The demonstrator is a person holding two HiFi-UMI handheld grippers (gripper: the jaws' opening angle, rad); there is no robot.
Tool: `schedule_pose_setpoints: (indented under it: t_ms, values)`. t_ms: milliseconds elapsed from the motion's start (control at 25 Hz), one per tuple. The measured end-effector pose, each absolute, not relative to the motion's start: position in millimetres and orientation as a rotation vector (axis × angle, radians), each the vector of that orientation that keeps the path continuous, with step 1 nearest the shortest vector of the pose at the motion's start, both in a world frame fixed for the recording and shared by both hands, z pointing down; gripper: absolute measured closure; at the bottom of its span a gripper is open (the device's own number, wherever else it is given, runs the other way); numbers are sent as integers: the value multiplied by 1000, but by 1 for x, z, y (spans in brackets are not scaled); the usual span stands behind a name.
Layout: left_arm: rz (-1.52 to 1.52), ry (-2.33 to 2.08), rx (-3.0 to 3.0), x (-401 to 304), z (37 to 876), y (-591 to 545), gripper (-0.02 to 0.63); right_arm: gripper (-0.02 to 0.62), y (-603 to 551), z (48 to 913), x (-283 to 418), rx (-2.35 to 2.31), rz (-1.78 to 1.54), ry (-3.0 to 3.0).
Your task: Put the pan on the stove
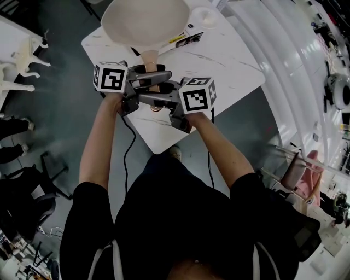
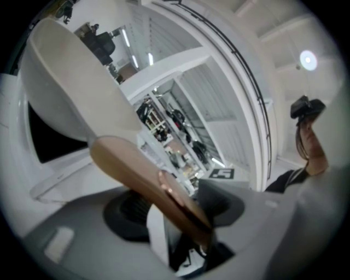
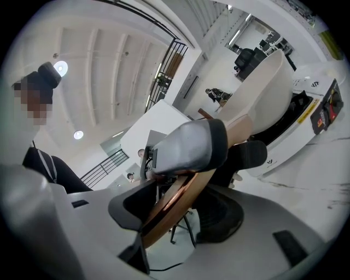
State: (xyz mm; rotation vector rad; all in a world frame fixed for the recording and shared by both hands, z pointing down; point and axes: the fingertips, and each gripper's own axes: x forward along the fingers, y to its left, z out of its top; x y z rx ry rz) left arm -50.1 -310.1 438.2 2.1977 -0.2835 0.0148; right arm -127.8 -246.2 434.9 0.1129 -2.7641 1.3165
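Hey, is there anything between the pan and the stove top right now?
Nothing visible does. The pan is over the stove, left gripper and right gripper clamped on its wooden handle; the black glass showing beneath it looks bare. A small dish sits aside.

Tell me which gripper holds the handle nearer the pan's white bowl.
Left. The left gripper clamps the wooden handle just below the pan's bowl. The right gripper clamps it farther back, towards the handle's free end.
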Motion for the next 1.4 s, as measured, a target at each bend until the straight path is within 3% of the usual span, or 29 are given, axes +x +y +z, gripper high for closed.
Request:
schedule_pose_setpoints:
  t_ms: [1000, 1400]
  values:
    - [55, -314, 2156, -47, 451, -320, 350, 390, -257, 445, -124, 189, 1414, -2756]
    - [17, -401, 2155, -53, 452, -320, 258, 373, -264, 449, -114, 309, 1281, -2756]
